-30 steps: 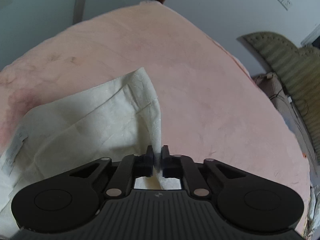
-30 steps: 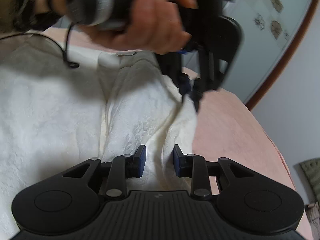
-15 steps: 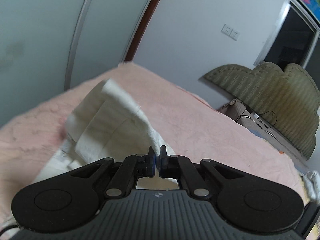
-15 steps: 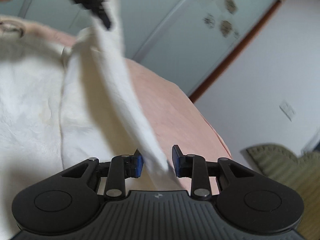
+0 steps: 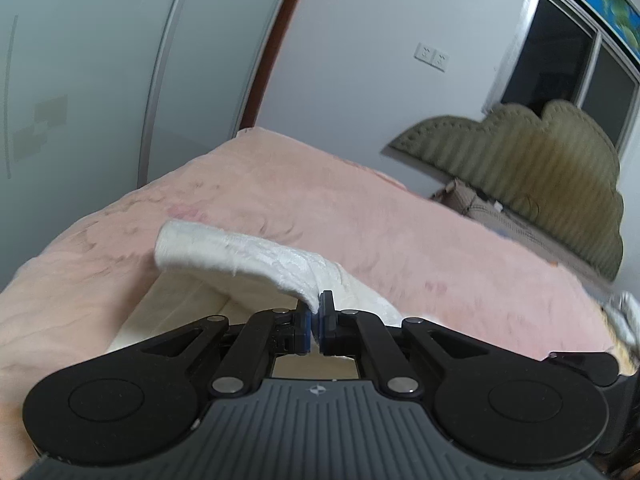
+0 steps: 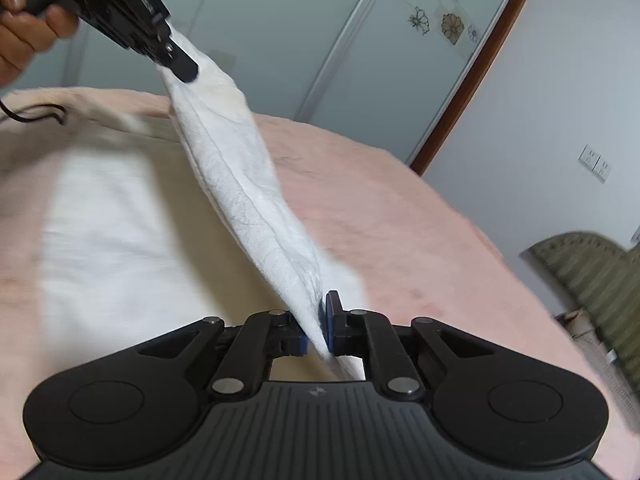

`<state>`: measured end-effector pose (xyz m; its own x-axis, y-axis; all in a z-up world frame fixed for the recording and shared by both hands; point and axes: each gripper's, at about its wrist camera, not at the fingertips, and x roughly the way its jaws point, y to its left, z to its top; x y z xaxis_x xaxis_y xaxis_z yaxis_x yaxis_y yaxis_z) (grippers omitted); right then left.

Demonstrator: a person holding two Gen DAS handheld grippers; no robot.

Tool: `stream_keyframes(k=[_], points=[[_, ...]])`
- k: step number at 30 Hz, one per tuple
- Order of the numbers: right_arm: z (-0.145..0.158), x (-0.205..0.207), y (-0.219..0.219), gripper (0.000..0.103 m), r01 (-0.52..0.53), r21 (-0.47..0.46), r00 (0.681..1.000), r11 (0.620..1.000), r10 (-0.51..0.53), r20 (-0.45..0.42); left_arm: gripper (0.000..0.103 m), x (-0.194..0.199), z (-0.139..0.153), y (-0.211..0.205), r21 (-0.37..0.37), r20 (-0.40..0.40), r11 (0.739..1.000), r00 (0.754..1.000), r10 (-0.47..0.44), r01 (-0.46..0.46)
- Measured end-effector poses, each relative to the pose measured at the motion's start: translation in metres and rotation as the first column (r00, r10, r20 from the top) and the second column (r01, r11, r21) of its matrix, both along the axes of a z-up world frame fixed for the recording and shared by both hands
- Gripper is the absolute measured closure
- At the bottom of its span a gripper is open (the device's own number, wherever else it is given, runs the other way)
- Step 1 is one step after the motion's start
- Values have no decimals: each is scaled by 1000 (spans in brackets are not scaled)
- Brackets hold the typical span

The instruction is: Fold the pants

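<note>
left view: the black left gripper (image 5: 315, 317) pinches a crinkled cream cotton pants (image 5: 256, 256) hem above the fuzzy pink blanket (image 5: 400, 220); right view: the black right gripper (image 6: 316, 326) clamps the stretched fabric; pale glass doors (image 6: 280, 32) behind.

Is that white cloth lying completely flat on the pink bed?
No: an edge of the white cloth is stretched in the air between the two tongs, above the pink bed.
</note>
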<state>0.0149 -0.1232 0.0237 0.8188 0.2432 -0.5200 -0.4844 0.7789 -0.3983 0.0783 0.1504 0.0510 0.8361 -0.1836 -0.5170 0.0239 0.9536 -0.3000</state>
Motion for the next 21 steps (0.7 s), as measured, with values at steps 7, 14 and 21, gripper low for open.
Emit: stream_keyframes(k=[7, 14, 21], points=[[-11, -55, 27, 96, -11, 55, 998, 998, 15, -64, 98, -22, -30, 14, 54, -70, 998, 998, -4, 8], [-25, -65, 43, 96, 10, 36, 997, 999, -7, -83, 97, -36, -55, 30, 55, -145, 998, 989, 40, -33], [-25, -65, 59, 96, 24, 39, 999, 999, -22, -50, 96, -40, -48, 30, 136, -49, 984, 991, 124, -116]])
